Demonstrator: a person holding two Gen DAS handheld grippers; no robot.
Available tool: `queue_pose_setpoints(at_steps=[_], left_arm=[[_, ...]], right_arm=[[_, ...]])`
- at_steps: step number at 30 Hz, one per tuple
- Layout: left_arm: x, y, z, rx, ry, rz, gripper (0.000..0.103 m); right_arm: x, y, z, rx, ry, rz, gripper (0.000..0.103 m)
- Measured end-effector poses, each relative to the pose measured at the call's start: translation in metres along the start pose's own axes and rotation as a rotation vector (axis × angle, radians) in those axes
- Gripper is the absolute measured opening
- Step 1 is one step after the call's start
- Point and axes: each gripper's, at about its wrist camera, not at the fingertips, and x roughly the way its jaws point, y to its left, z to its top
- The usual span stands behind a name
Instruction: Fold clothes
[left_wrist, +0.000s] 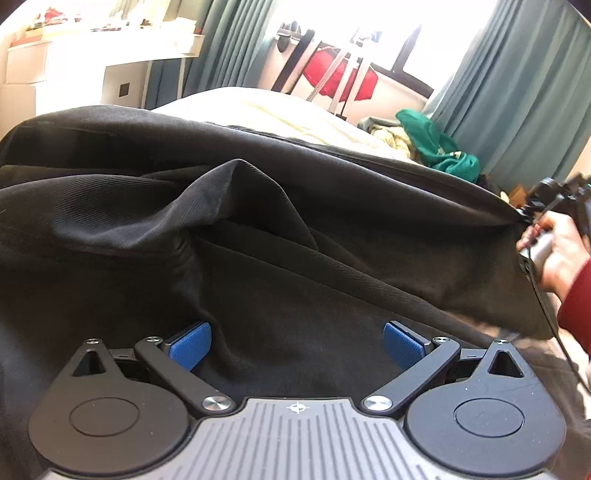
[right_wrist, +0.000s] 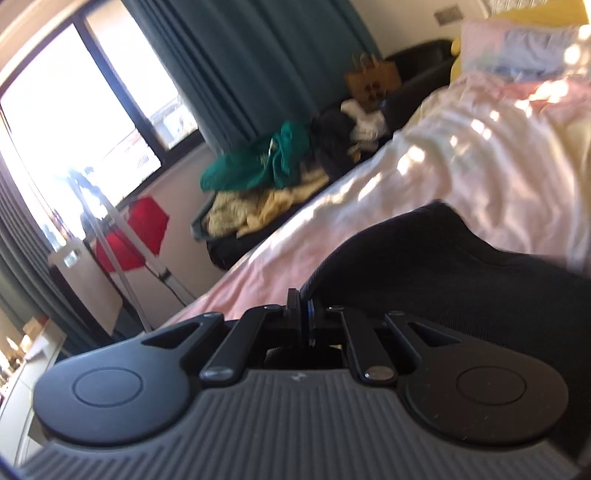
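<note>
A pale bed (right_wrist: 424, 177) filled the room. Beside it lay a heap of clothes, a green garment (right_wrist: 258, 162) on top of yellow cloth (right_wrist: 243, 210). Teal curtains (left_wrist: 517, 92) hung by a bright window (right_wrist: 74, 110). A red cloth (left_wrist: 332, 70) hung near the window. A brown paper bag (right_wrist: 373, 81) stood farther back.
</note>
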Motion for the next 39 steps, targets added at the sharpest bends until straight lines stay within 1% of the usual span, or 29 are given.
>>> queue_pose_setpoints(at_steps=[2,3,4,5,6,7,8,9,10,13,14,16,18,19,22,26,28,31,33,35,38,39], left_arm=[[0.007,-0.003,0.000,0.028,-0.009,0.009,0.103],[0.010,-0.005,0.000,0.043,-0.013,0.011,0.103],[0.013,-0.006,0.001,0.060,-0.018,0.009,0.103],[0.015,-0.008,0.002,0.077,-0.022,0.008,0.102],[0.017,-0.009,0.003,0.090,-0.024,0.006,0.102],[0.017,-0.009,0.003,0.092,-0.024,0.001,0.102],[0.018,-0.007,0.003,0.089,-0.023,-0.007,0.102],[0.019,-0.005,0.003,0.085,-0.022,-0.014,0.102],[0.018,-0.004,0.003,0.081,-0.021,-0.022,0.102],[0.002,-0.004,-0.007,0.051,-0.020,-0.041,0.102],[-0.003,-0.004,-0.009,0.044,-0.022,-0.046,0.102],[-0.009,-0.008,-0.010,0.043,-0.036,-0.038,0.102],[-0.019,-0.011,-0.013,0.053,-0.054,-0.029,0.102],[-0.025,-0.013,-0.015,0.059,-0.060,-0.029,0.102],[-0.042,-0.019,-0.021,0.078,-0.064,-0.025,0.102],[-0.048,-0.031,-0.031,0.129,-0.064,0.007,0.102],[-0.046,-0.036,-0.035,0.156,-0.065,0.032,0.102],[-0.044,-0.035,-0.038,0.150,-0.047,0.044,0.102],[-0.040,-0.032,-0.039,0.136,-0.035,0.044,0.102],[-0.036,-0.030,-0.039,0.130,-0.030,0.047,0.102],[-0.028,-0.029,-0.039,0.127,-0.023,0.058,0.102],[-0.026,-0.028,-0.039,0.127,-0.021,0.062,0.102]], right_arm=[[0.015,-0.010,-0.007,0.059,0.061,0.022,0.010],[0.018,-0.015,-0.008,0.068,0.080,0.039,0.011],[0.011,-0.017,-0.008,0.039,0.077,0.029,0.016],[0.005,-0.019,-0.009,0.010,0.073,0.019,0.026],[-0.002,-0.021,-0.009,-0.019,0.070,0.009,0.032],[-0.014,-0.026,-0.006,-0.030,0.070,0.030,0.045],[-0.026,-0.031,-0.004,-0.041,0.070,0.050,0.053],[-0.038,-0.036,-0.001,-0.052,0.070,0.070,0.056],[-0.051,-0.044,0.001,-0.045,0.075,0.071,0.060],[-0.090,-0.068,0.008,-0.023,0.089,0.071,0.060],[-0.101,-0.079,0.009,0.007,0.104,0.060,0.060],[-0.120,-0.098,0.008,0.049,0.136,0.041,0.060],[-0.138,-0.117,0.003,0.068,0.155,0.046,0.060],[-0.144,-0.125,-0.001,0.075,0.163,0.061,0.060],[-0.149,-0.147,-0.013,0.130,0.240,0.086,0.060],[-0.140,-0.171,-0.021,0.236,0.312,0.074,0.060],[-0.131,-0.182,-0.025,0.284,0.333,0.084,0.059],[-0.116,-0.192,-0.030,0.318,0.367,0.107,0.057],[-0.112,-0.194,-0.031,0.323,0.359,0.140,0.060],[-0.109,-0.194,-0.029,0.328,0.331,0.175,0.060],[-0.097,-0.193,-0.030,0.325,0.322,0.218,0.057],[-0.093,-0.192,-0.030,0.319,0.321,0.209,0.057]])
